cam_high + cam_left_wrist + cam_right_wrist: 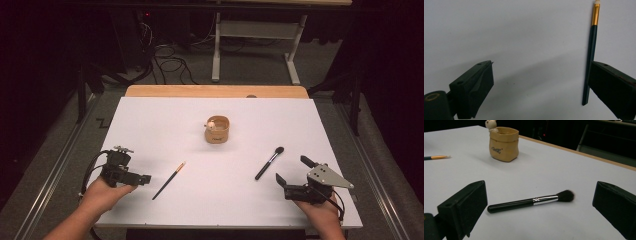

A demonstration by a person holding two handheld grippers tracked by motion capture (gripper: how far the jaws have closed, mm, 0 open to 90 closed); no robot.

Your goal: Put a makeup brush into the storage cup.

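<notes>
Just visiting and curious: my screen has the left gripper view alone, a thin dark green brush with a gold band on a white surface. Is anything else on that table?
Observer: Yes, a black makeup brush with a silver collar and dark bristles lies between the right gripper's open jaws.
Operator: Anything else?
Observer: A small tan sack-shaped pot stands mid-table, upright.
Operator: Is something in it?
Observer: A little pale bear figure peeks over its rim.
Operator: Is my gripper holding that thin green brush?
Observer: No, the left gripper sits apart from it.
</notes>
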